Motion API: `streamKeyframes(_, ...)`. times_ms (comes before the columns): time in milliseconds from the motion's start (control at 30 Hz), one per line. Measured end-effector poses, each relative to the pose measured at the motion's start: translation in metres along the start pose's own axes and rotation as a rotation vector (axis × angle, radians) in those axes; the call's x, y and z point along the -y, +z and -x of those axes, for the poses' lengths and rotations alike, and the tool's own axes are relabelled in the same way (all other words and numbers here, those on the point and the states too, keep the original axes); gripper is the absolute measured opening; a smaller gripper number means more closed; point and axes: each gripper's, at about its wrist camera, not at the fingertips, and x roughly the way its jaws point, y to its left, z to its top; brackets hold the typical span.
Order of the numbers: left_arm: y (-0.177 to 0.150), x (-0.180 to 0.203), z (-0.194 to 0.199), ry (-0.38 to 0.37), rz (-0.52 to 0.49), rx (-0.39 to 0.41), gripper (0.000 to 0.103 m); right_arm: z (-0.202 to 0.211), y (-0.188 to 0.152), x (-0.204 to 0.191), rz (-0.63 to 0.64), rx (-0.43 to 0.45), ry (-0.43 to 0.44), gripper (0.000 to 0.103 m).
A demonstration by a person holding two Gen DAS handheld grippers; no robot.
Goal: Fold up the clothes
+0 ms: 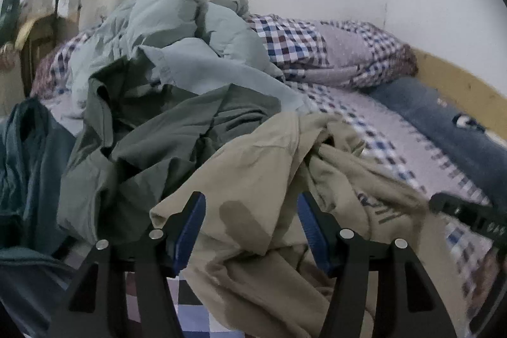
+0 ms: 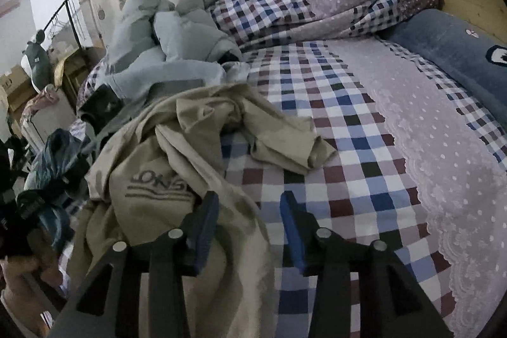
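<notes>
A crumpled beige garment [image 1: 253, 167] with grey print lies on the checked bedsheet [image 1: 396, 148]. It also shows in the right wrist view [image 2: 177, 154], with one sleeve spread to the right. My left gripper [image 1: 252, 211] is open, its fingers either side of a beige fold just above the cloth. My right gripper [image 2: 250, 211] is open over the garment's right edge, its left finger [image 2: 206, 217] above the beige cloth and its right finger above the sheet [image 2: 348, 148]. It also shows at the right edge of the left wrist view [image 1: 469, 214].
An olive green garment [image 1: 152, 148] and a pale blue one [image 1: 177, 53] are piled behind the beige one. A dark teal garment [image 1: 28, 167] lies at the left. A folded checked quilt [image 2: 317, 2] and a blue pillow [image 2: 456, 53] lie by the wooden headboard [image 2: 469, 2].
</notes>
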Motion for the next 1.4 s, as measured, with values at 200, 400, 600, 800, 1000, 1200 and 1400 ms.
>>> streamKeyframes(200, -0.003, 0.003, -0.016, 0.022, -0.022, -0.043, 0.062, -0.003, 0.004, -0.009, 0.019, 0.021, 0.040, 0.044)
streamKeyframes(400, -0.004, -0.010, -0.023, 0.008, 0.038, -0.082, 0.013, -0.008, 0.006, -0.016, 0.037, 0.024, 0.069, 0.044)
streamKeyframes(600, -0.001, -0.017, -0.013, -0.010, 0.074, -0.042, 0.001, -0.021, 0.004, -0.021, 0.038, 0.002, 0.071, 0.045)
streamKeyframes(800, 0.010, -0.037, 0.010, -0.022, 0.167, 0.054, 0.000, -0.025, 0.001, -0.020, 0.033, -0.013, 0.059, 0.044)
streamKeyframes(1000, 0.017, -0.065, 0.028, -0.025, 0.286, 0.128, 0.000, -0.026, 0.000, -0.022, 0.037, -0.018, 0.046, 0.024)
streamKeyframes(1200, 0.017, -0.094, 0.044, 0.012, 0.391, 0.179, 0.000, -0.023, -0.002, -0.027, 0.074, -0.013, 0.030, 0.007)
streamKeyframes(1400, 0.014, -0.116, 0.051, 0.001, 0.443, 0.185, 0.000, -0.013, 0.000, -0.030, 0.108, 0.009, 0.023, 0.004)
